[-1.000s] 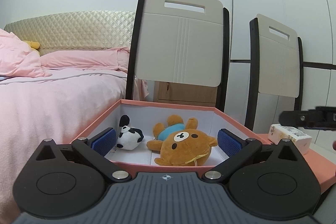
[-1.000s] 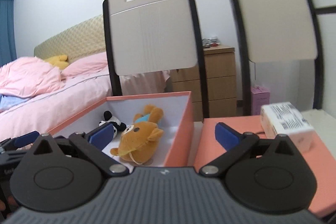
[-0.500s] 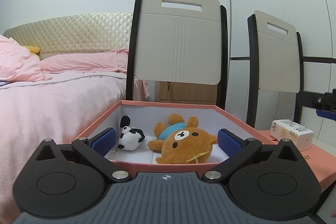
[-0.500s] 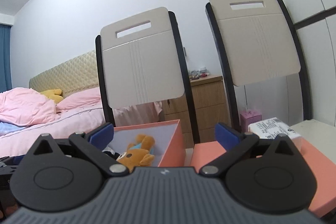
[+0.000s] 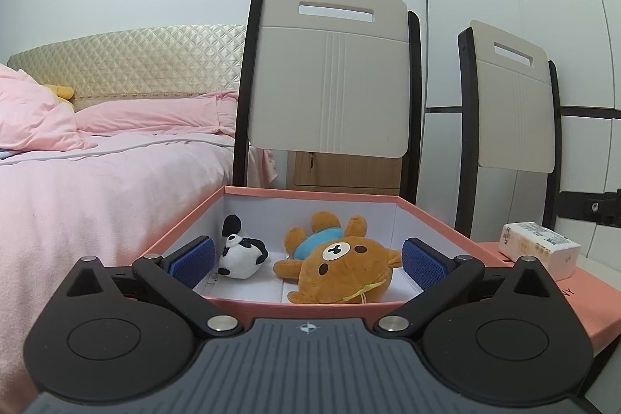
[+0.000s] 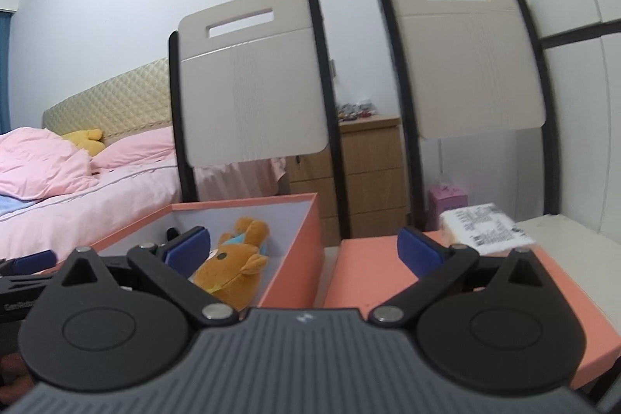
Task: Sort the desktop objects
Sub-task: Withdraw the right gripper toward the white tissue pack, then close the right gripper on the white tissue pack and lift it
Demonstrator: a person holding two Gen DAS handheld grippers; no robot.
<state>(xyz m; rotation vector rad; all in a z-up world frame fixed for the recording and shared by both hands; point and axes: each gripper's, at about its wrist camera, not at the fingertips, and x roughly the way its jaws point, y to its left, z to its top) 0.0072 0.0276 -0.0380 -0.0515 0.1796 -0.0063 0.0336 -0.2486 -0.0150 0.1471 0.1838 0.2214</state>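
Since half a second ago the right gripper has dipped, so its view takes in more of the open pink box and the pink lid beside it; the left gripper has barely shifted.

Taking the pink box as landmark: the brown bear plush lies inside it on the white floor, toward the near wall, and the panda plush lies inside to the bear's left, close to it; whether they touch cannot be told. The box's far rim stands just before two folded chairs, and a bed with pink bedding runs along the box's left side. Right of the box lies the lid, with a narrow strip of table showing between them in the right wrist view. A white tissue pack rests on the lid's far part. The space above the box interior is open, and the near wall is low.

The left gripper's fingers are spread wide and hold nothing; they sit at the box's near rim, one toward each side wall, with both plush toys seen between them. The right gripper's fingers are likewise wide apart and empty, straddling the box's right wall, one over the box interior and one over the lid. A dark part of the right gripper shows to the right of the box, above the tissue pack.
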